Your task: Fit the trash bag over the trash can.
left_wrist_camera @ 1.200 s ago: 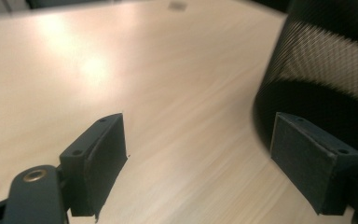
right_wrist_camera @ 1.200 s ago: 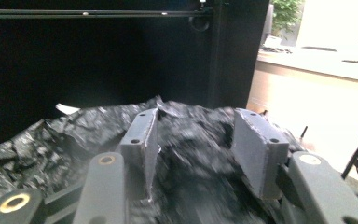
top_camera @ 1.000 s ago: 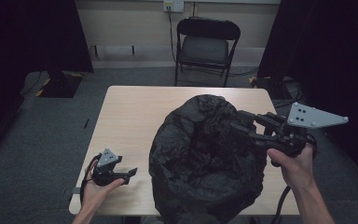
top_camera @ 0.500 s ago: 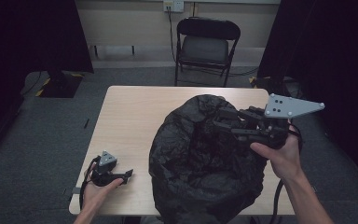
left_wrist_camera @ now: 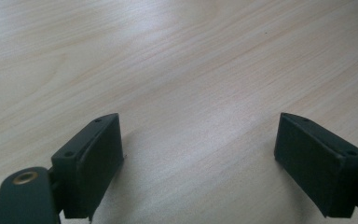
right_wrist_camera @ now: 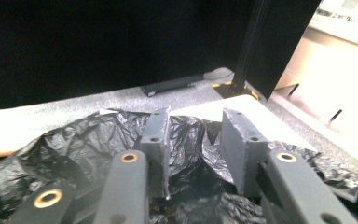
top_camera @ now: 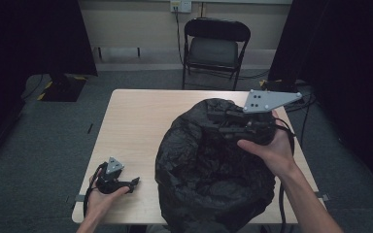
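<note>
Black plastic bag [top_camera: 213, 170] is heaped on the near right part of the table [top_camera: 136, 121], hanging over the near edge; its crumpled mouth faces up and away.

Right gripper [top_camera: 223, 121] is held over the bag's far rim, pointing left across it, presumably so a fold of the rim can be pinched and the mouth opened or lifted. Its jaws have just been closing and now stand at a narrow gap. In the right gripper view, bag film [right_wrist_camera: 186, 140] is seen behind and below the gap, but no pad is seen pressing on it, so nothing is taken as gripped yet.

Left gripper [top_camera: 128, 183] is parked low at the near left corner, just left of the bag and apart from it. Its jaws have just been opening and stand wide over bare wood [left_wrist_camera: 177, 70], nothing between them. Likely it is kept ready to hold the bag's near side once the right has a hold.

Surroundings: folding chair [top_camera: 216, 46] is set past the far edge, well apart. No obstruction is seen on the tabletop. Main hindrance is judged to be the bag itself: slack, glossy film, folds collapsing inward, rim hard to single out.
</note>
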